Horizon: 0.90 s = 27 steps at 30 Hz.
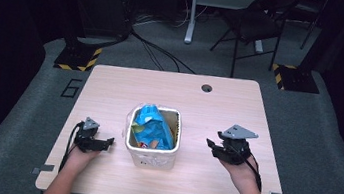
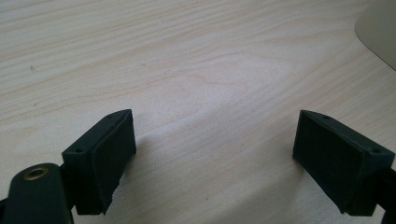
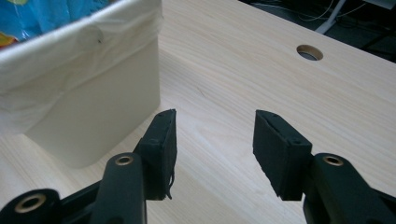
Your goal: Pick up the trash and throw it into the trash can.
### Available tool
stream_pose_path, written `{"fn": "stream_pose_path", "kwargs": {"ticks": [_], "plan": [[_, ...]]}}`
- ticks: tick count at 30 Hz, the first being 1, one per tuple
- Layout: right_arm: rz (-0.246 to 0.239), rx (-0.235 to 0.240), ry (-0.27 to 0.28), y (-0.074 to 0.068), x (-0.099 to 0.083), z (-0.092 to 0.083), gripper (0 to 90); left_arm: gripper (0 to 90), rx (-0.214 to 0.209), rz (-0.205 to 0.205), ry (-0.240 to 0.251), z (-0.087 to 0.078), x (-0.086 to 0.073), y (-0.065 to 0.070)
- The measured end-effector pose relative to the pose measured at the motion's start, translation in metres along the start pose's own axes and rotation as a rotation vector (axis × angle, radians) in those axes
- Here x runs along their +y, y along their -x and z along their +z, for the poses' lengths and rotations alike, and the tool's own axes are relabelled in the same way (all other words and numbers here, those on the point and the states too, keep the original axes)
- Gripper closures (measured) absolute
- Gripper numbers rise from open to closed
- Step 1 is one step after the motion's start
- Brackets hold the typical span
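**Both grippers idle beside the lined bin**

High view: white bin [image 1: 151, 145] sat at centre of the frame on the wooden table [image 1: 219, 108], fitted with a thin plastic liner [image 3: 70, 51] folded over its rim. A blue snack bag [image 1: 152, 124] stood inside, poking above the rim. Left gripper [image 1: 103, 143] lay at lower left, just beside the bin but apart from it; right gripper [image 1: 212, 148] at lower right, near the bin, also apart.

Left gripper view: jaws spread wide, nothing between them, bare table beneath; the bin's wall showed at the upper right corner. Right gripper view: jaws moderately open, empty, bin wall at upper left.

Risks, as judged: the liner looked thin and loose, so a pinch at the rim could tear it or slip off. The bin looked light; a one-sided pull might tip or drag it, spilling the bag. Uneven lift by the two grippers could drop the contents.
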State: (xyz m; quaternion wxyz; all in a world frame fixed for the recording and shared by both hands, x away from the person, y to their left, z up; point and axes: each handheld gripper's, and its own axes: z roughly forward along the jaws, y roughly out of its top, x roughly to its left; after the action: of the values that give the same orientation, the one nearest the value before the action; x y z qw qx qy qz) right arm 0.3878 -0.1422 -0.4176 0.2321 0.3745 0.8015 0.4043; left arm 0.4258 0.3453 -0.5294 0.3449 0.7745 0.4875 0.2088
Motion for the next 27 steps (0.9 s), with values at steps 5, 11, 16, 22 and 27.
{"fn": "stream_pose_path", "kwargs": {"ticks": [5,11,16,22,27], "plan": [[0.010,-0.015,-0.006,0.006,-0.009,0.000,48.4,13.0,0.000,0.000,0.000,0.000,0.000,0.000],[0.034,-0.039,-0.019,0.015,-0.023,0.001,47.7,13.0,0.000,0.000,0.000,0.000,0.000,0.000],[0.047,-0.060,-0.035,0.021,-0.035,0.004,46.6,13.0,0.000,0.000,0.000,0.000,0.000,0.000],[0.064,-0.073,-0.067,0.022,-0.049,0.013,44.6,13.0,0.000,0.000,0.000,0.000,0.000,0.000],[0.070,-0.093,-0.089,0.026,-0.057,0.019,43.2,13.0,0.000,0.000,0.000,0.000,0.000,0.000]]}}
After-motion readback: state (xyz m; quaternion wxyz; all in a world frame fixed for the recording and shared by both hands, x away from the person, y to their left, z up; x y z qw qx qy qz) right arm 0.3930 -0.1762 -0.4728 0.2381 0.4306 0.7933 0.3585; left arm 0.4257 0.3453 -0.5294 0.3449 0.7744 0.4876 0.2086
